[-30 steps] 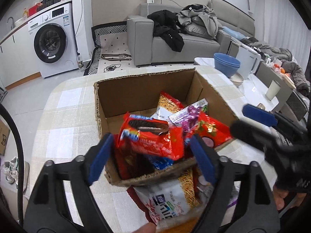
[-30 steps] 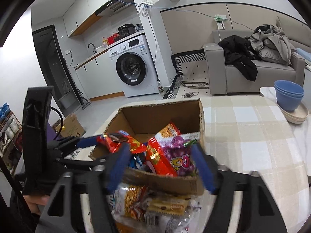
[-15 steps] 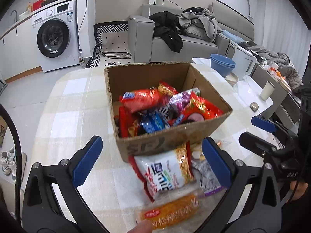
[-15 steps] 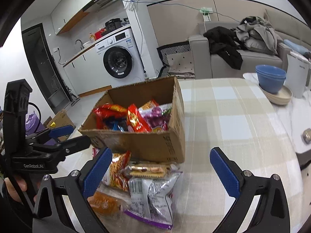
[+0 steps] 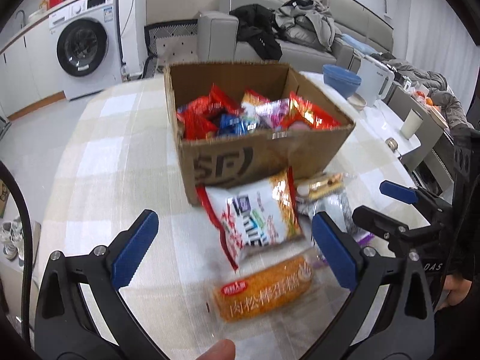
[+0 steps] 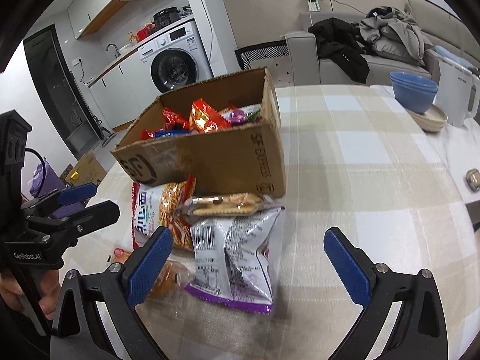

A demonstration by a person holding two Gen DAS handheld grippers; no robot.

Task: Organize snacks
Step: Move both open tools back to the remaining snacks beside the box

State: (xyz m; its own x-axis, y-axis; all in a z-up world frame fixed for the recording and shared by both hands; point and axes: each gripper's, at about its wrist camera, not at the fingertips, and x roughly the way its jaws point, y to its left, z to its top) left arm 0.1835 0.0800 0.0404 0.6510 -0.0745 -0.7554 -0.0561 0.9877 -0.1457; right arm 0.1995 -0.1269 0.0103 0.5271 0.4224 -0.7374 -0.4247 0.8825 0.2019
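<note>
This is a home, an open-plan flat where living room and kitchen share one space. A white front-loading washing machine (image 6: 173, 69) sits built in under a kitchen worktop with a tap and sink (image 6: 112, 48), wall cupboards and an extractor hood above it. A grey sofa (image 5: 288, 51) stands against the far wall, heaped with a black jacket (image 6: 342, 48) and grey clothing. A checked tablecloth covers the counter (image 6: 360, 162), which bears stacked blue bowls (image 6: 414, 91) and a white kettle (image 5: 375, 82). Trainers (image 5: 10, 240) lie on the pale tiled floor, and a patterned rug (image 5: 177, 40) lies by the sofa.
</note>
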